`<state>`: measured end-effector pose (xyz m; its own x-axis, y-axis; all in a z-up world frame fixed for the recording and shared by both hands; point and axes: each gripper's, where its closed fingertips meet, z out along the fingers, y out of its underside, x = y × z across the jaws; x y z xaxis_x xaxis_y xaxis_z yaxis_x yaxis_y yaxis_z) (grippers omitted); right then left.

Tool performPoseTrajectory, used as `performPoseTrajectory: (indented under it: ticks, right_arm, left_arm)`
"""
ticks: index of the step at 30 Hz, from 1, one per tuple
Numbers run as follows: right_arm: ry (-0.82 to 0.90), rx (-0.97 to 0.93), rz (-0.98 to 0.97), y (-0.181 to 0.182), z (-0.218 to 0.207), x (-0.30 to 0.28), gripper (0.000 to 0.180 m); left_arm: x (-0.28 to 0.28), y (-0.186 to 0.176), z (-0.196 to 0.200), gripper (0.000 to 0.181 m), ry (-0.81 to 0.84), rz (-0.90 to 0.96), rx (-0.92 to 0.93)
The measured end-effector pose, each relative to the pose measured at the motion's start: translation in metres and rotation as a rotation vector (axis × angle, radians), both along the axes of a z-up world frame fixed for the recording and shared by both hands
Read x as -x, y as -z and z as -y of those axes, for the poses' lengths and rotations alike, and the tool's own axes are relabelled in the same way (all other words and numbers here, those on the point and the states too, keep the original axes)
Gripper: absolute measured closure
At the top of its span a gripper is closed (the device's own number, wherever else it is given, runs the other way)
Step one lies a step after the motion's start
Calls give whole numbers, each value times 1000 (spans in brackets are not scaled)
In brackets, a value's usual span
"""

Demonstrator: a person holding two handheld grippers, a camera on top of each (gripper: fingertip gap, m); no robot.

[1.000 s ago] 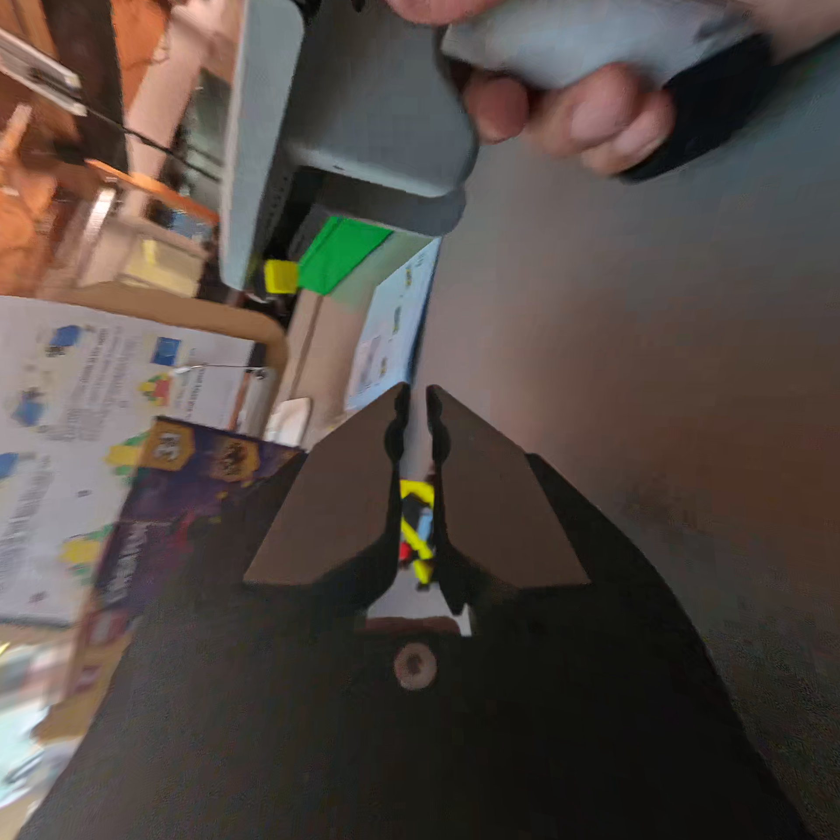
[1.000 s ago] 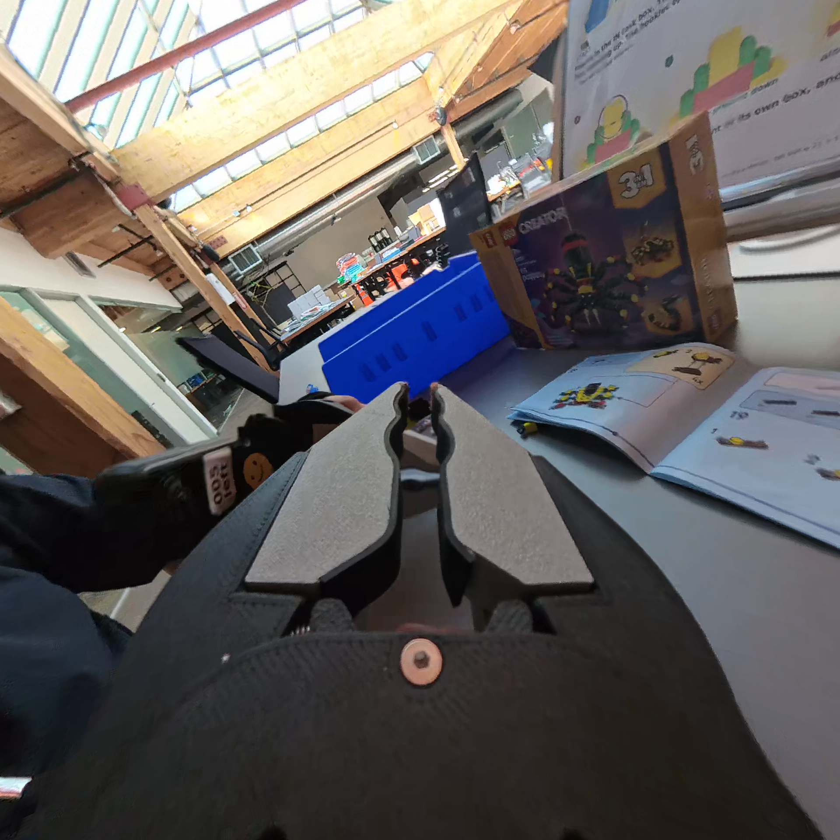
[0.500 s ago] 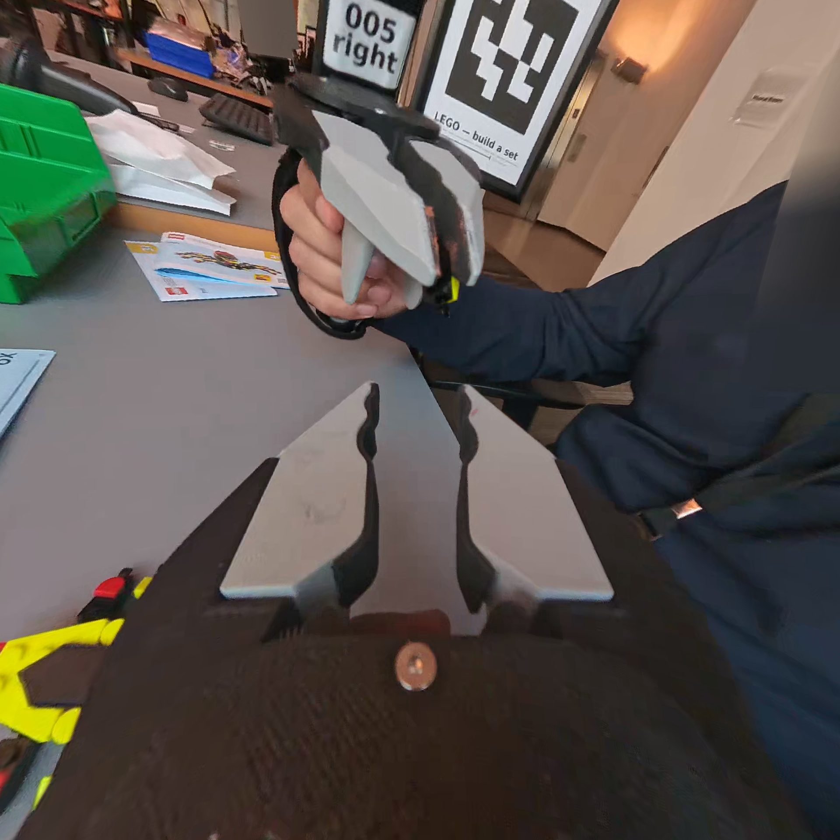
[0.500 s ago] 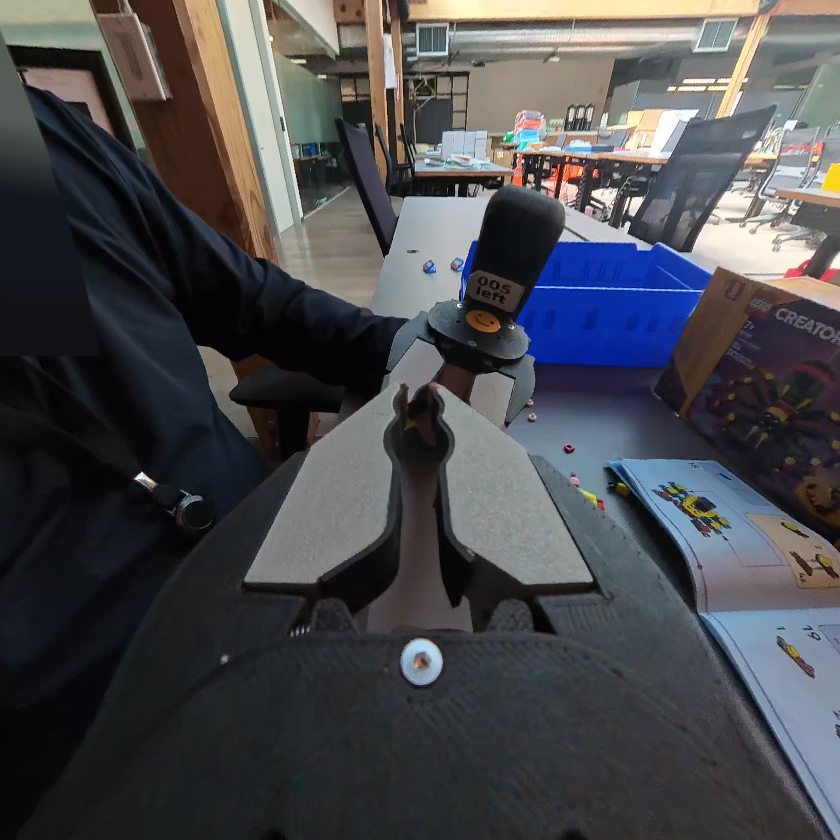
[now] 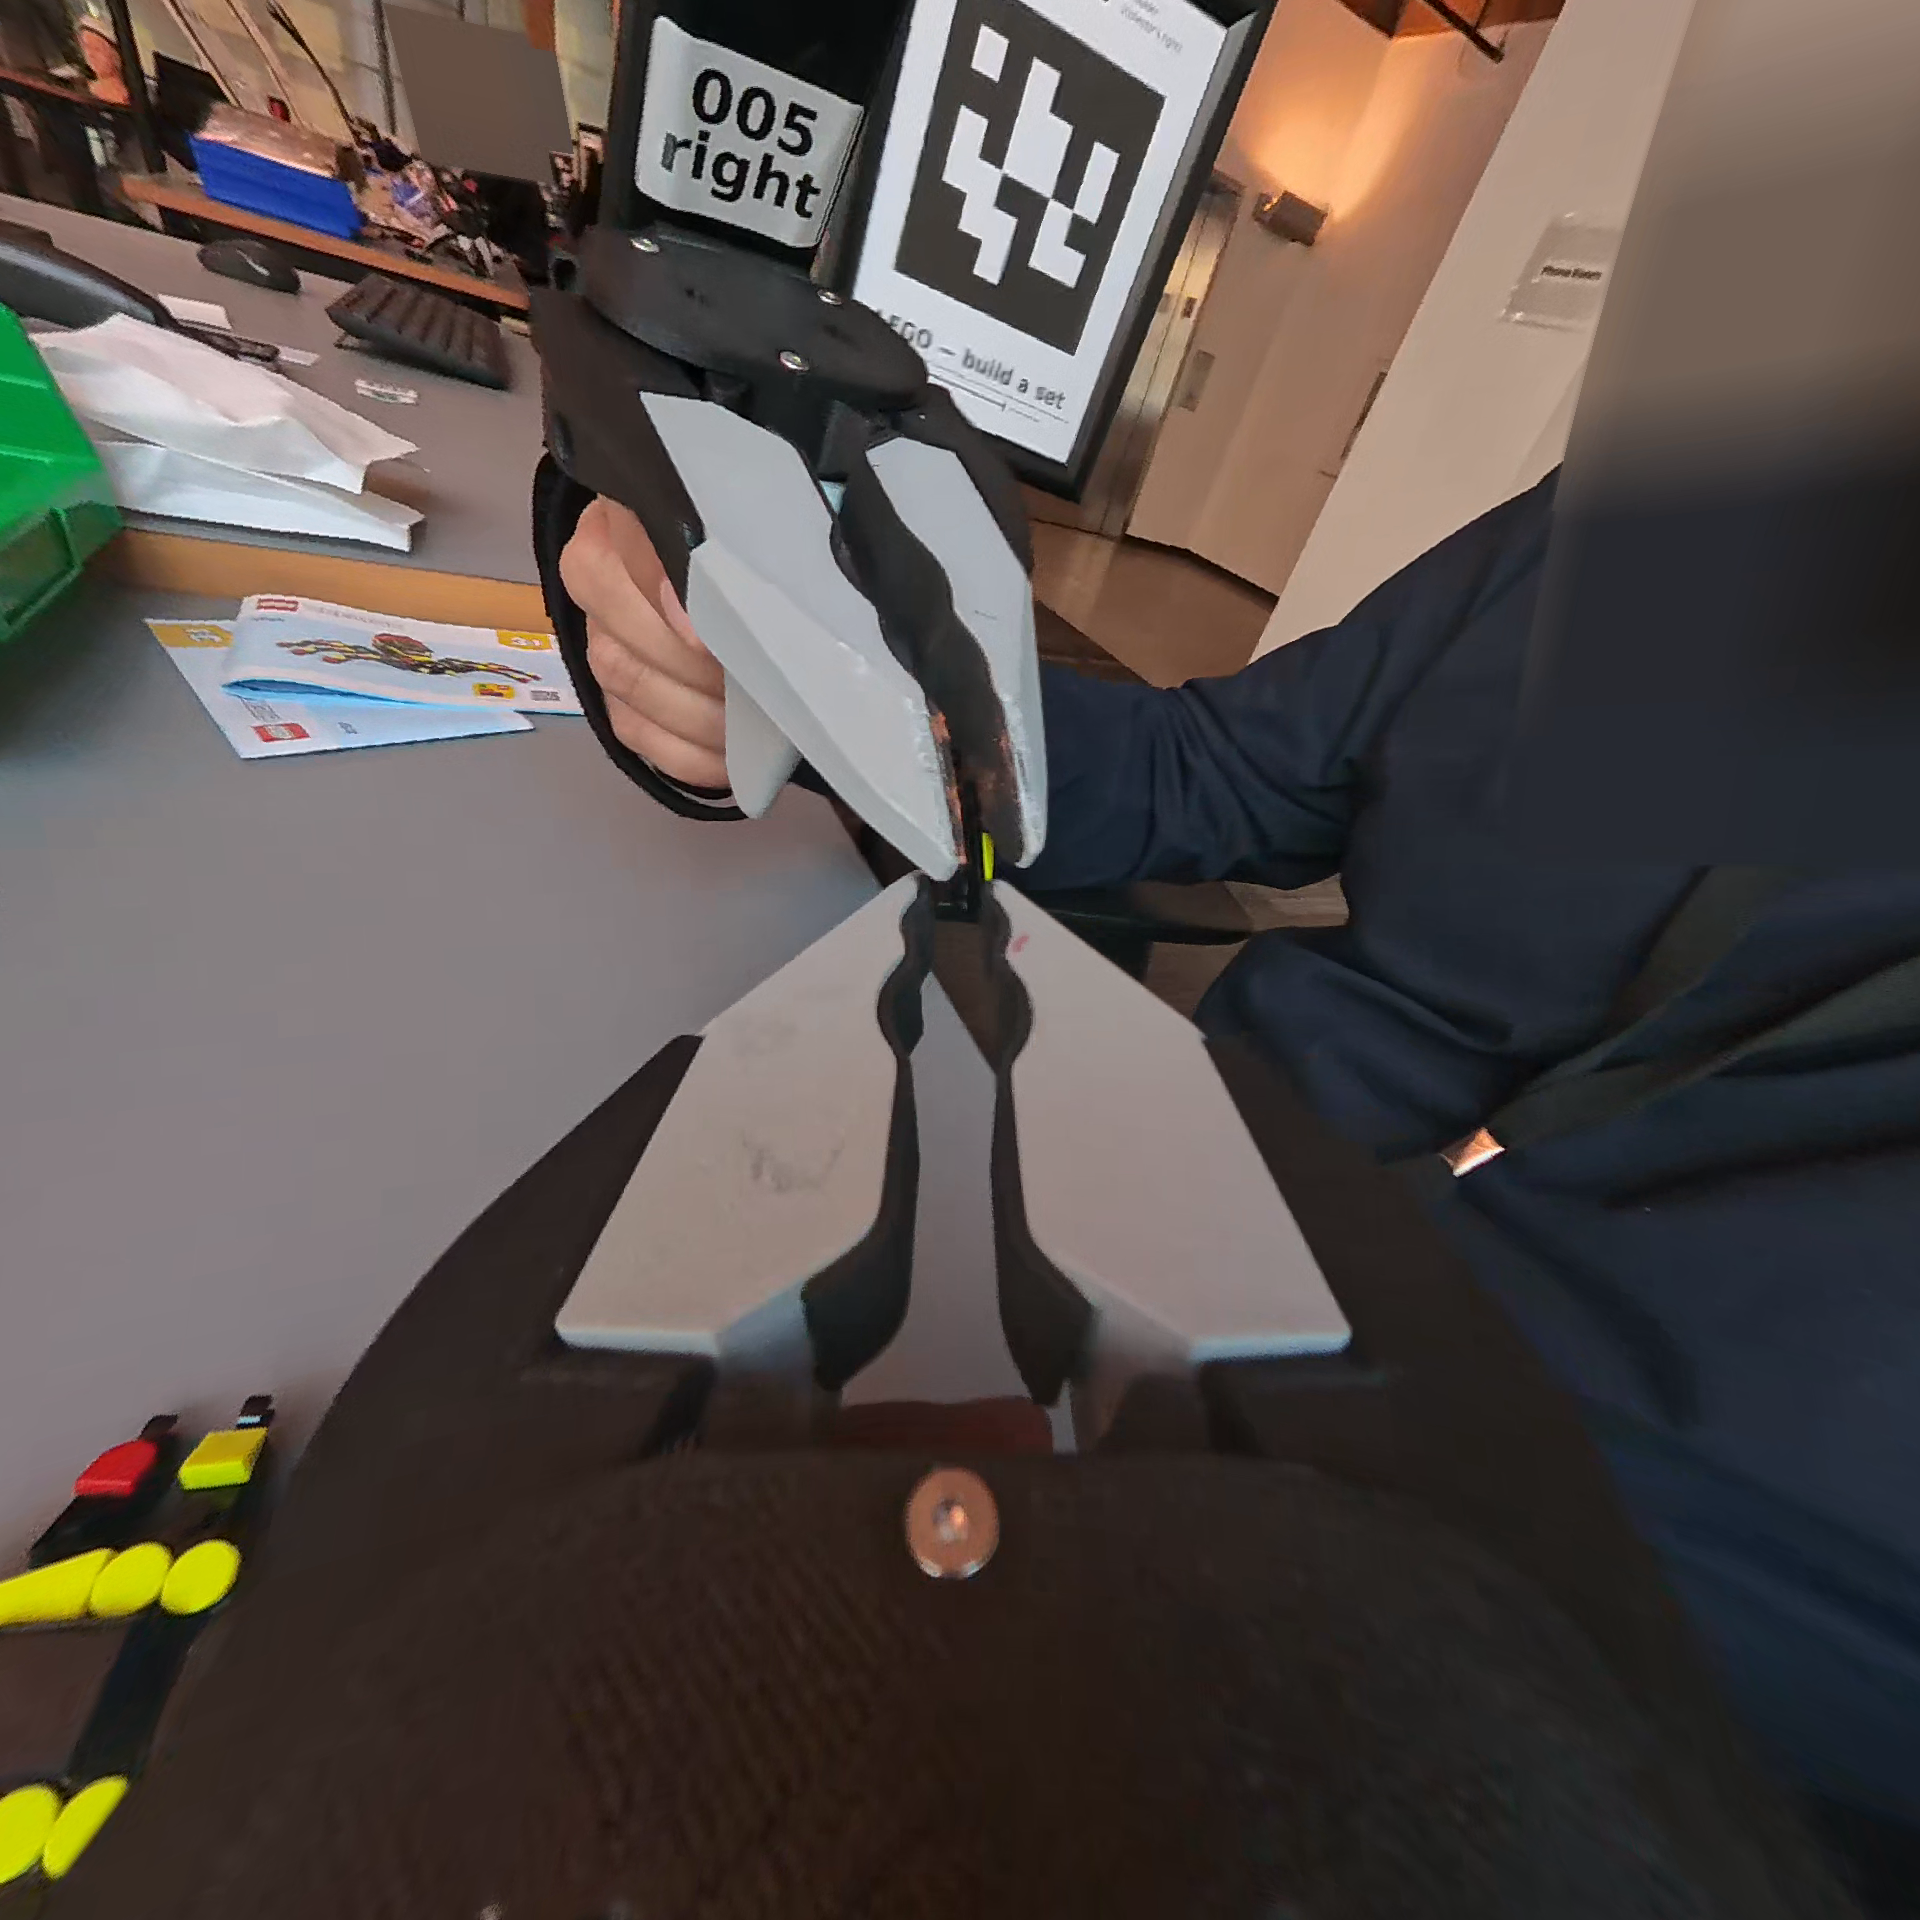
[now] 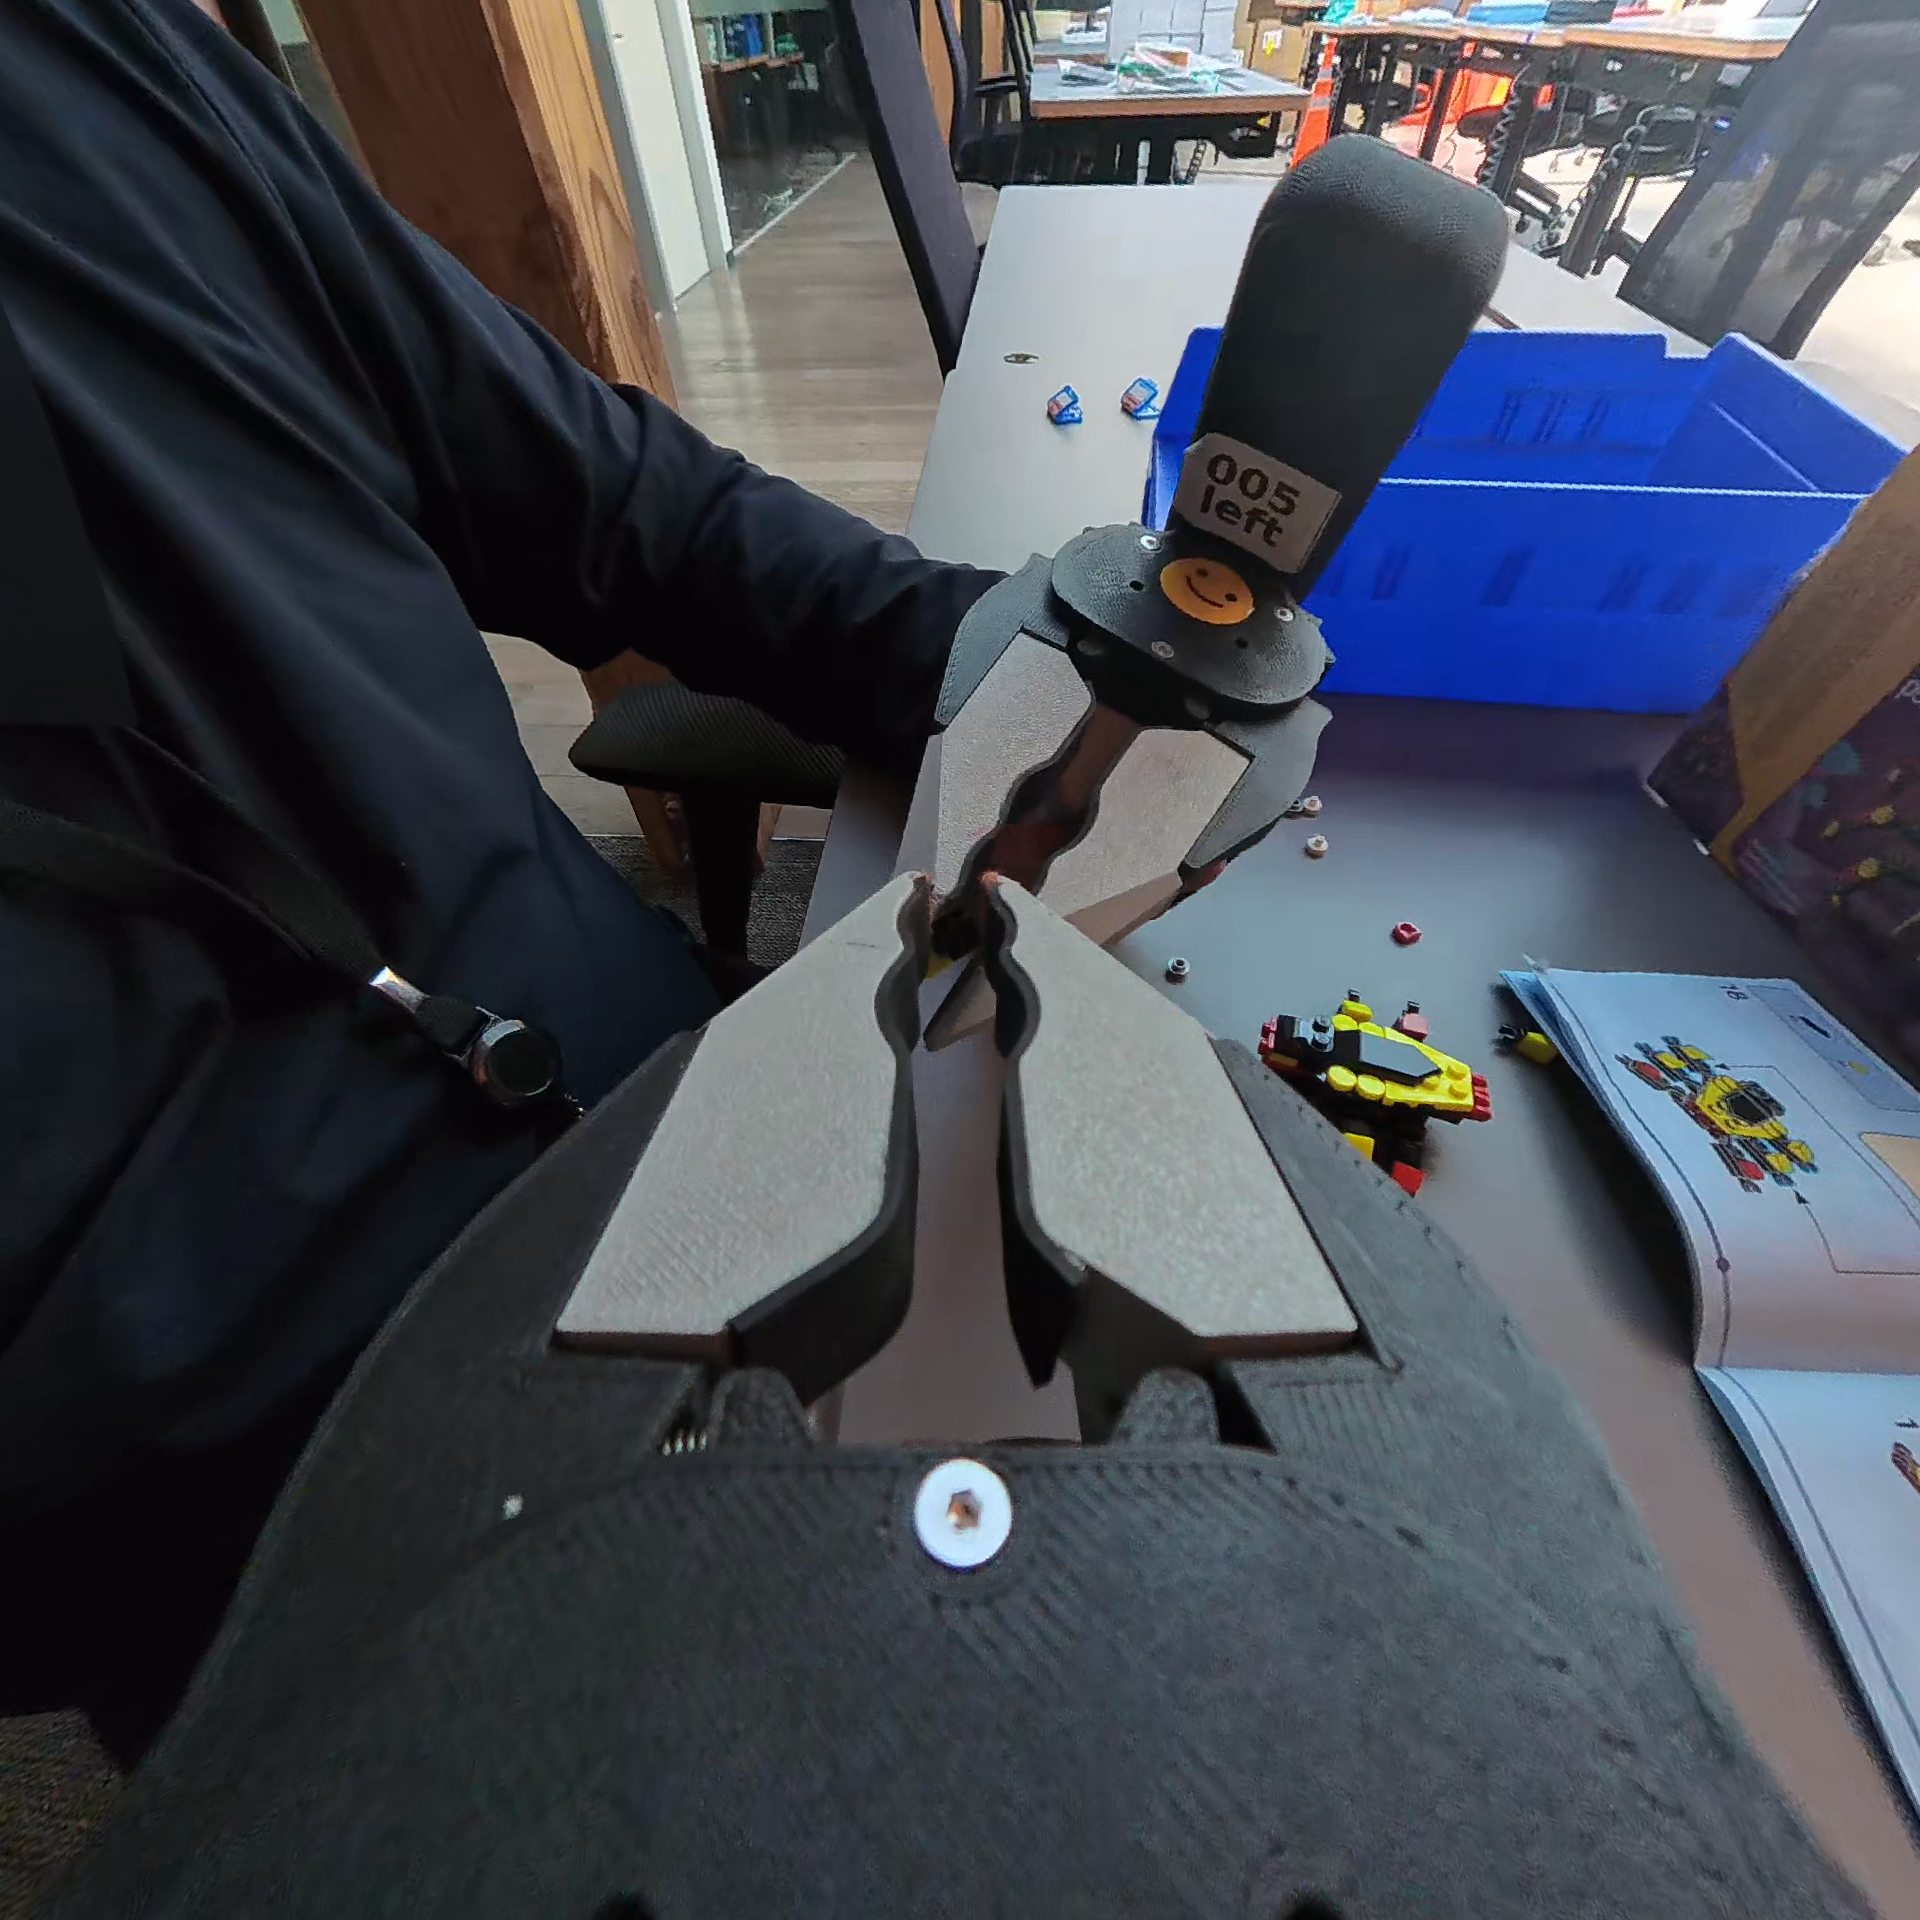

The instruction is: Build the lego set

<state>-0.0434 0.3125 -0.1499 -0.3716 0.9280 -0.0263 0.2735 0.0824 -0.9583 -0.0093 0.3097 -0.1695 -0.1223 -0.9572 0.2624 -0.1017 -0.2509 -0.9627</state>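
Note:
My two grippers meet tip to tip in the air in front of the person, beside the grey table [image 5: 364, 987]. My right gripper [image 6: 958, 904] is shut on a small black and yellow lego piece [image 6: 943, 943]. In the left wrist view, that piece [image 5: 982, 857] pokes out of the right gripper [image 5: 987, 847]. My left gripper [image 5: 956, 909] is closed on the piece's black end; it also shows in the right wrist view [image 6: 982, 883]. The part-built yellow, black and red lego model [image 6: 1371, 1081] lies on the table; it also shows in the left wrist view [image 5: 125, 1538].
An open instruction booklet [image 6: 1766, 1143], a lego box [image 6: 1829, 790] and a blue bin [image 6: 1558, 540] lie beyond the model. Small loose pieces [image 6: 1405, 932] dot the table. A green bin [image 5: 42, 499], booklets [image 5: 364, 675] and white bags [image 5: 229, 436] are at the far side.
Both grippers swung away from the table to face each other and closed in until their tips met. My left gripper's jaws narrowed onto the piece held by the right.

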Motion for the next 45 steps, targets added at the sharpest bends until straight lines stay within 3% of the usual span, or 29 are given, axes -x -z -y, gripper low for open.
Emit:
performPoseTrajectory:
  ticks: [3, 5, 9, 21, 24, 27, 31, 35, 39, 45]
  right_arm:
    - [75, 17, -32, -5, -12, 4, 171]
    - [171, 70, -76, -15, -30, 6, 155]
    - [231, 157, -146, -26, -45, 3, 166]
    - [307, 69, -106, -21, -49, 10, 174]
    - [350, -13, 70, -4, -56, 0, 174]
    - [459, -130, 346, 24, -77, -34, 174]
    - [517, -179, 627, 63, -87, -67, 174]
    - [540, -261, 883, 113, -97, -77, 174]
    - [532, -369, 855, 124, -104, -64, 174]
    - [553, -278, 730, 105, -108, -58, 166]
  left_arm:
    - [1, -4, -16, 179, -124, 8, -77]
    - [8, -18, -30, 181, -231, 73, -144]
    - [23, -39, -47, 181, -381, 176, -253]
    - [13, -22, -53, 181, -379, 108, -154]
    - [10, -4, -58, 180, -381, -14, -121]
    - [23, 4, -72, 155, -436, -99, -85]
    - [43, 5, -89, 153, -545, -146, -130]
    - [43, 16, -93, 153, -548, -179, -104]
    - [40, 28, -94, 153, -542, -233, -112]
    - [48, 29, -97, 153, -572, -280, -157]
